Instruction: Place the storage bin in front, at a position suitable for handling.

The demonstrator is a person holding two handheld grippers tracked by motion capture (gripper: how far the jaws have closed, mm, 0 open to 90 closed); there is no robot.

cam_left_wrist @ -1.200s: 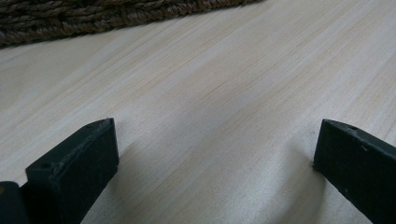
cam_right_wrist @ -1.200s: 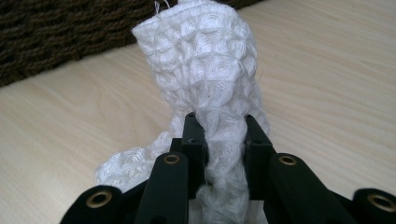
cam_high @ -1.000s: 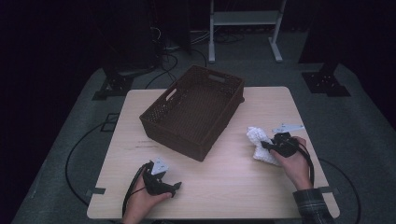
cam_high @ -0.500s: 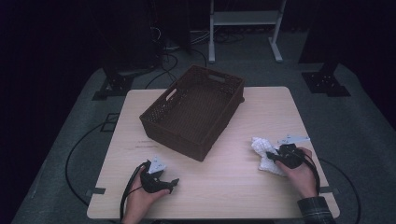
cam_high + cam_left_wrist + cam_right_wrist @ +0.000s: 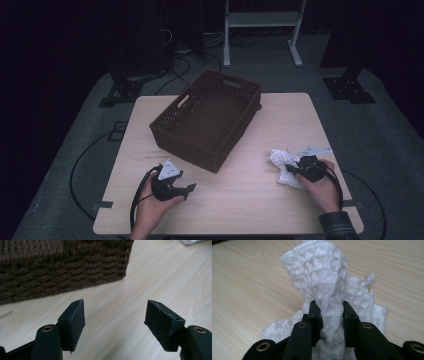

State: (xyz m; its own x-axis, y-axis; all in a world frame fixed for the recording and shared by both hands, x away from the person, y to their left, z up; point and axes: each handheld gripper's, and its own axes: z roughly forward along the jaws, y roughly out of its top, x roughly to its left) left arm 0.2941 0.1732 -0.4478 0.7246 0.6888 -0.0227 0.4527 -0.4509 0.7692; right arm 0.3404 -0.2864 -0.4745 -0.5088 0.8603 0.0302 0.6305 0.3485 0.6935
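A white waffle-knit cloth (image 5: 281, 159) lies crumpled on the wooden table (image 5: 280, 120) at the near right. My right gripper (image 5: 290, 171) is shut on it, and in the right gripper view a bunched fold of the cloth (image 5: 322, 267) is pinched where my right gripper (image 5: 329, 307) meets. A dark brown woven basket (image 5: 185, 145) stands in the middle of the table. My left gripper (image 5: 190, 189) hovers near the front left, pointing right. Its jaws have just been closing, but they stand open, and where my left gripper (image 5: 115, 322) gapes there is only bare table. The basket wall (image 5: 62, 270) is just beyond.
A white metal frame (image 5: 260, 20) stands on the floor behind the table. Black stand feet (image 5: 347, 90) and cables (image 5: 175, 65) lie on the grey floor around it. Bare tabletop stretches between the two hands.
The right hand has drawn back toward the near edge, dragging the cloth along. The left hand has lifted a little off the table.
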